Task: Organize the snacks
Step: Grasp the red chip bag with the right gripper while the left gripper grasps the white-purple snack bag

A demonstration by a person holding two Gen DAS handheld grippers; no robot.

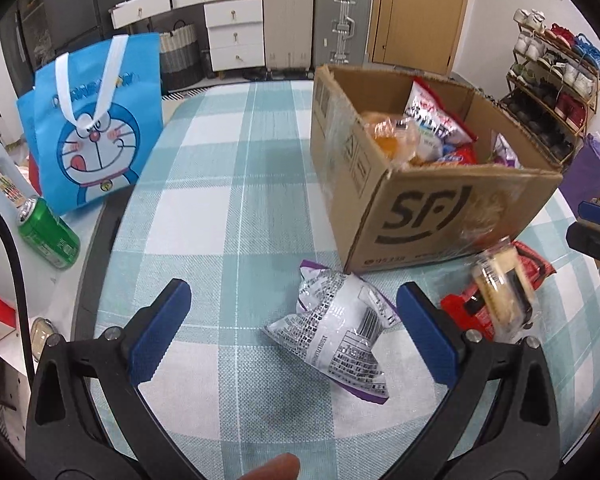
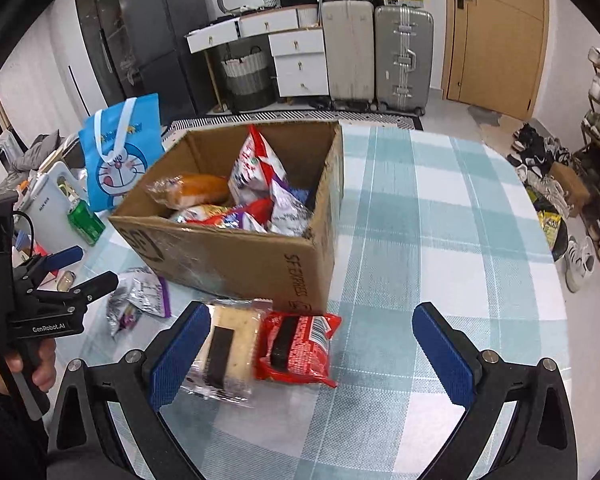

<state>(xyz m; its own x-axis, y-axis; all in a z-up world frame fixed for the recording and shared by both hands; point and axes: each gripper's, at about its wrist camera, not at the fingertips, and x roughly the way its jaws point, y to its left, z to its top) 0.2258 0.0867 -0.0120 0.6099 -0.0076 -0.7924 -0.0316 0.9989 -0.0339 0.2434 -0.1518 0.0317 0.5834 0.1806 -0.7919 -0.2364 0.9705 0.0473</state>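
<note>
- Left gripper (image 1: 292,332) low over the checked tablecloth (image 1: 228,208), jaws spread wide, nothing between the blue pads (image 1: 160,332).
- Silver-and-purple snack bag (image 1: 336,328) lying flat on the cloth between those pads, nearer the right-hand one; cannot tell whether touching it.
- Right gripper (image 2: 312,356) likewise released, jaws wide apart, empty.
- Clear-wrapped sandwich biscuit pack (image 2: 224,348) lying on the cloth just beside the right gripper's left-hand pad, partly hidden behind it.
- Red snack packet (image 2: 296,348) flat on the cloth, touching the clear pack's right edge, inside the open span of the right gripper but held by neither finger.
- Both packs lying close against the near corner of the cardboard box (image 2: 236,252).
- Seen from the right wrist view: a hand (image 2: 40,364) wrapped round the left gripper's handle at the far left, the silver bag on the cloth in front of its fingers.
- Cardboard box standing upright and open on the table, printed lettering on its sides.
- Inside the box: a wrapped orange bun (image 2: 192,192) at the left, a red-and-white bag (image 2: 256,168) standing tilted, more red and purple packets piled beneath.
- Green can (image 1: 48,232) lying tilted off the cloth's left edge.
- Blue cartoon tote bag (image 1: 96,128) upright behind the can.
- Farther back: two suitcases (image 2: 380,52) beside a white drawer unit (image 2: 300,60), and a shoe rack (image 1: 552,76) at the right wall.
</note>
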